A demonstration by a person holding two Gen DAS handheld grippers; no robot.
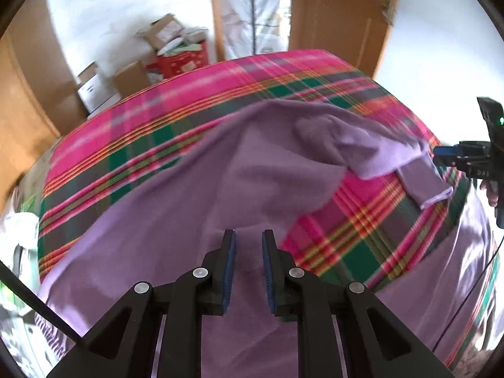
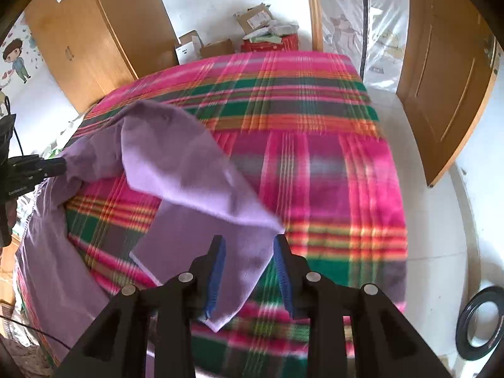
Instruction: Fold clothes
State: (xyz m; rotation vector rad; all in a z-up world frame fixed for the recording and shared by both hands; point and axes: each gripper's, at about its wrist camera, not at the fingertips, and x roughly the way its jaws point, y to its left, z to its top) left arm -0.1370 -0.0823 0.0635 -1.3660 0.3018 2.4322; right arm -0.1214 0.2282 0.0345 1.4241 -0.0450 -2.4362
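Here, soft lilac garment [image 1: 176, 208], plaid blanket [image 2: 330, 163]

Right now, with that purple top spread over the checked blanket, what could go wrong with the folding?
The purple top lies bunched and twisted, so the fold may come out crooked. Its sleeve hangs loosely between the open right gripper, likely slipping free. The left gripper is open too, gripping nothing.

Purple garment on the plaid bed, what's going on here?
A person with a gripper in each hand is folding a purple garment on a bed with a plaid blanket. The left gripper hangs open over the garment's body, pads apart. The right gripper is open too; a sleeve end lies loose between its pads, unpinched. The fold isn't finished.
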